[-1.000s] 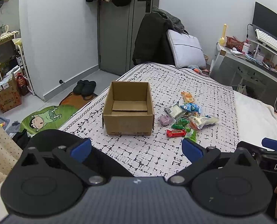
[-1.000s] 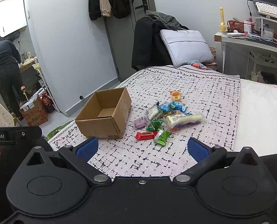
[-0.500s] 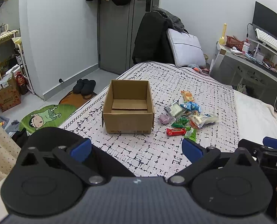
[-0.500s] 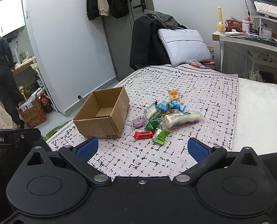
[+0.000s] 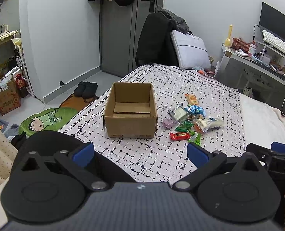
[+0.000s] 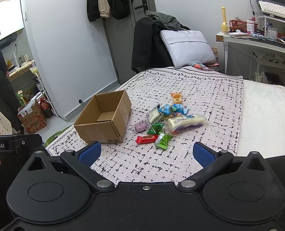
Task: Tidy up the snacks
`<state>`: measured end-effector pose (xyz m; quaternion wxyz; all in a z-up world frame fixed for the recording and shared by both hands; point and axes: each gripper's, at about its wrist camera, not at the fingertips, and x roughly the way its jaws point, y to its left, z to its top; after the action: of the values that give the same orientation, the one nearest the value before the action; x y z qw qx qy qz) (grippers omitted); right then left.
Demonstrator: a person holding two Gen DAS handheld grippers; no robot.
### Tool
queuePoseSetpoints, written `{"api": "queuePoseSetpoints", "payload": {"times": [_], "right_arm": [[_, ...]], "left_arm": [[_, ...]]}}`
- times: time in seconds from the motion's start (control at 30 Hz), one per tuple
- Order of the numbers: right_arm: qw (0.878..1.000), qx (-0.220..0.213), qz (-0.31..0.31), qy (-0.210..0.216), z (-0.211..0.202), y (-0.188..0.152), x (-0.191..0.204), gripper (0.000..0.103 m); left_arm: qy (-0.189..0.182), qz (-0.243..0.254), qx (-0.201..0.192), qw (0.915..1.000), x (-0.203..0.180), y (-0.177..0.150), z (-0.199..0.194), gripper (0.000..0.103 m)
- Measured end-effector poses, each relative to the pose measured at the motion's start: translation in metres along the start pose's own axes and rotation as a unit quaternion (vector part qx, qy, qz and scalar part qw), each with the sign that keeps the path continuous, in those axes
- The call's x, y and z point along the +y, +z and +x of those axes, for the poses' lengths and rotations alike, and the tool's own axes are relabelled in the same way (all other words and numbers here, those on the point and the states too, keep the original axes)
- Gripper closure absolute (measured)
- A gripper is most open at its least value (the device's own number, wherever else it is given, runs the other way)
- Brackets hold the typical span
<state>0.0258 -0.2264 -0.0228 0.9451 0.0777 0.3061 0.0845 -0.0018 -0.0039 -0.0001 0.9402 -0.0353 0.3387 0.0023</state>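
Both hand-held grippers, left [image 5: 140,152] and right [image 6: 146,153], spread wide, empty, near bed's [image 5: 209,80] front edge. Snacks [image 6: 161,119] heaped mid-bed, just right of box [image 6: 105,121]. Take red bar [image 6: 147,139] first; pinch across its width.

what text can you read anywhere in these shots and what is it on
"Robot.AI": on the left gripper body, seen from the right wrist.
"DA", cut off at the frame edge: on the right gripper body, seen from the left wrist.
Print on the snack wrappers and the cardboard box: too small to read.
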Motion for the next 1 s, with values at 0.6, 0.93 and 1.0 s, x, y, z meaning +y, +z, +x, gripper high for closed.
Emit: {"api": "queuePoseSetpoints", "payload": {"times": [0.6,0.93,1.0], "right_arm": [[1.000,0.016,0.014,-0.022,0.012,0.007,0.005,0.000],[0.999,0.031,0.014,-0.040,0.039,0.011,0.007,0.001],[0.998,0.036,0.022,-0.040,0.046,0.013,0.004,0.001]], "left_arm": [[-0.021,-0.004,-0.023,0.9995,0.002,0.009,0.017,0.000],[-0.040,-0.004,-0.014,0.9991,-0.006,0.016,0.050,0.001],[-0.048,-0.014,-0.004,0.9987,-0.006,0.018,0.060,0.003]]}}
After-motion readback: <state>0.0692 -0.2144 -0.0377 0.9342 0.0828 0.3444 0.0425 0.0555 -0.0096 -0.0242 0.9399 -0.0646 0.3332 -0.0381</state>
